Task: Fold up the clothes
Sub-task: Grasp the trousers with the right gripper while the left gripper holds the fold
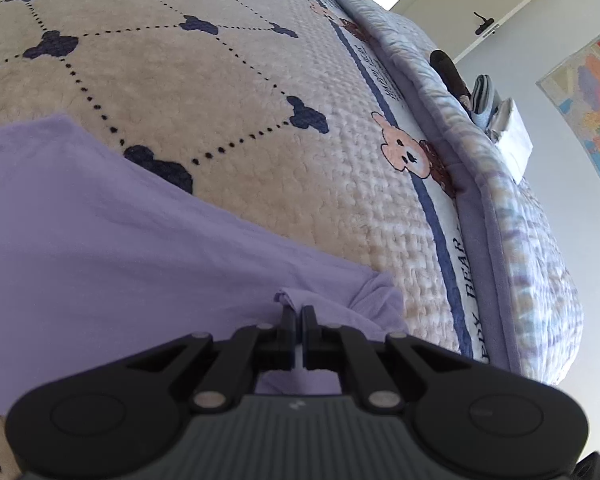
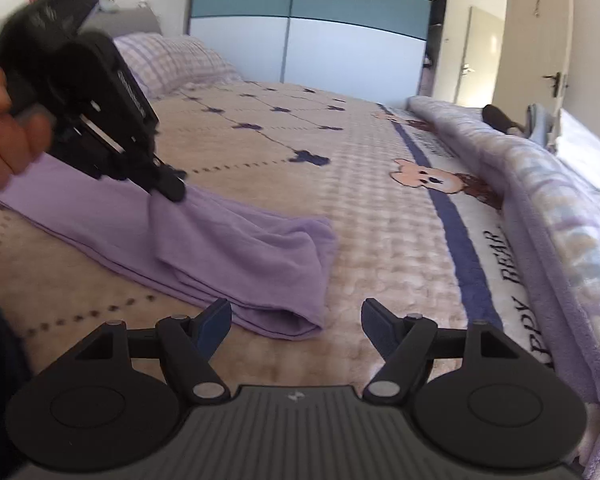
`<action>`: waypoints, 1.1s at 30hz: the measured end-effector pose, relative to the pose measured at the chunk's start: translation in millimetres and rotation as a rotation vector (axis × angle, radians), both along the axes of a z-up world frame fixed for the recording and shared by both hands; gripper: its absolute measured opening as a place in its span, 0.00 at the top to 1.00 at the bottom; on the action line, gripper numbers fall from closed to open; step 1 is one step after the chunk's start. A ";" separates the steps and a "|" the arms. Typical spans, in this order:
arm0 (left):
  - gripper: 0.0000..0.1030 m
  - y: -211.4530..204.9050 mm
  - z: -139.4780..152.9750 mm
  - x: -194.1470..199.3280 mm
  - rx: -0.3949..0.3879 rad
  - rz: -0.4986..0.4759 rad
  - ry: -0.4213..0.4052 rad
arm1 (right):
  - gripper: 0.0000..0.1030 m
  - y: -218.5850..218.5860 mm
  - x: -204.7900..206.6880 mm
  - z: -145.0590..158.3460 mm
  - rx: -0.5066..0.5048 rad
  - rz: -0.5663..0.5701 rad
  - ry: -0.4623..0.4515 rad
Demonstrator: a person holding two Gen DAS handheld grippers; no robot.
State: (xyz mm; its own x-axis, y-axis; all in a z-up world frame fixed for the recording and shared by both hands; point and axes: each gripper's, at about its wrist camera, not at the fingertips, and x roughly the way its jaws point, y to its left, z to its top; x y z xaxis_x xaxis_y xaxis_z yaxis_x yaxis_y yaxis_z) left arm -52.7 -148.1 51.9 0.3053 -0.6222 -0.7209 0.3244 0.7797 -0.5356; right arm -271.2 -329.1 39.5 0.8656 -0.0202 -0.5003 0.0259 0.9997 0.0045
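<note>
Lilac soft-knit garment (image 2: 236, 236) lies partly folded on the beige fleece blanket with navy bear shapes (image 2: 380, 216). Left gripper (image 1: 299, 312), at ten o'clock in the right view, pinches a fold of it, jaws pressed together. Right gripper (image 2: 296, 320) hangs spread and empty at six o'clock, beside the folded end.

Left gripper (image 2: 172, 188) at ten o'clock in right-wrist view, angled down, jaws clamped together, bare hand (image 2: 4, 128) behind it. Right gripper (image 2: 296, 316) jaws spread wide, nothing between.
</note>
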 end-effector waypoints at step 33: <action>0.97 10.9 -19.3 31.6 -0.045 0.054 0.042 | 0.74 -53.7 92.6 -0.8 0.193 -0.112 0.050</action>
State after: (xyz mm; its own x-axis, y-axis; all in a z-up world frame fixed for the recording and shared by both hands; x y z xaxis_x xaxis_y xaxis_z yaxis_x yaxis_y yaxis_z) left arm -21.1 -137.2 32.6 0.3094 -0.6376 -0.7055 0.2595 0.7704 -0.5824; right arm -178.6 -382.8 38.7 0.8372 -0.0148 -0.5468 0.1419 0.9713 0.1910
